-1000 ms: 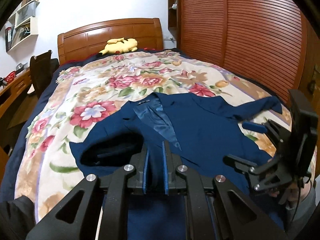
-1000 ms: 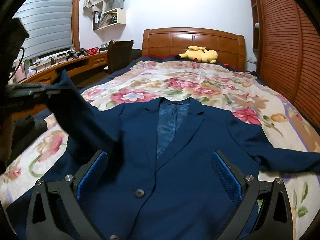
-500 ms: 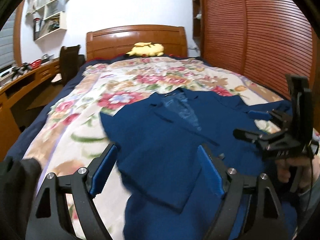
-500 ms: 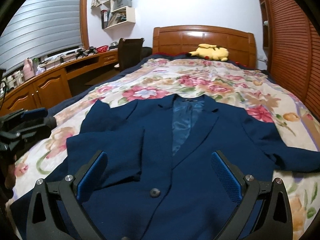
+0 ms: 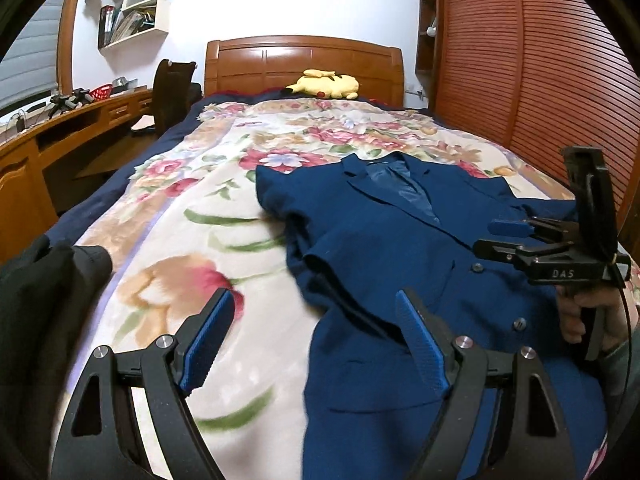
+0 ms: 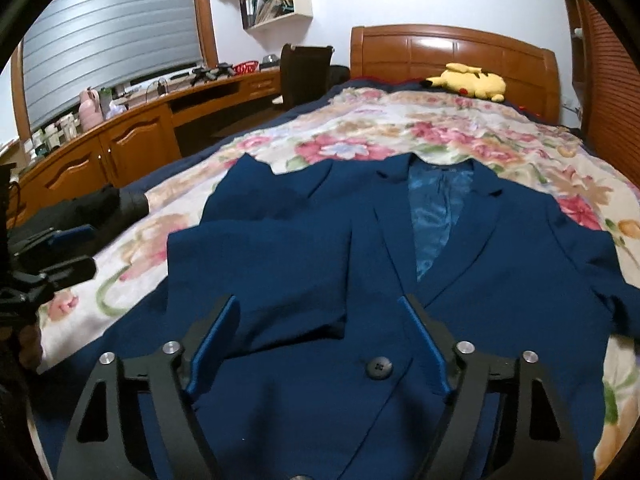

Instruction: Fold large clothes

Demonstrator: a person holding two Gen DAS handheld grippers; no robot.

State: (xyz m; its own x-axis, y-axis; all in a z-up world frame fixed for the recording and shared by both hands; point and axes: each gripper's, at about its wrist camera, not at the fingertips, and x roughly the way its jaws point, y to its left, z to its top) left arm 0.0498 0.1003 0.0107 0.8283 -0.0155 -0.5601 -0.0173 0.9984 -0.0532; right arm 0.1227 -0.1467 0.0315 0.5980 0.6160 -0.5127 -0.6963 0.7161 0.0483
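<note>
A navy blue suit jacket (image 5: 400, 248) lies face up on the floral bedspread (image 5: 192, 240), collar toward the headboard. Its left sleeve (image 6: 256, 264) lies folded across the chest; the other sleeve (image 6: 600, 276) spreads out to the right. My left gripper (image 5: 312, 344) is open and empty, above the bedspread at the jacket's left edge. My right gripper (image 6: 320, 344) is open and empty, low over the jacket front above a dark button (image 6: 378, 367). It also shows in the left wrist view (image 5: 496, 236), and the left one in the right wrist view (image 6: 72, 252).
A yellow plush toy (image 5: 324, 84) lies by the wooden headboard (image 5: 304, 60). A wooden desk (image 6: 132, 140) with clutter and a dark chair (image 6: 304, 72) run along the left. A slatted wooden wardrobe (image 5: 532, 60) stands right of the bed.
My left gripper opened and let go of the left sleeve, which now lies folded over the chest. It then drew back to the left. The right gripper stayed open over the jacket front.
</note>
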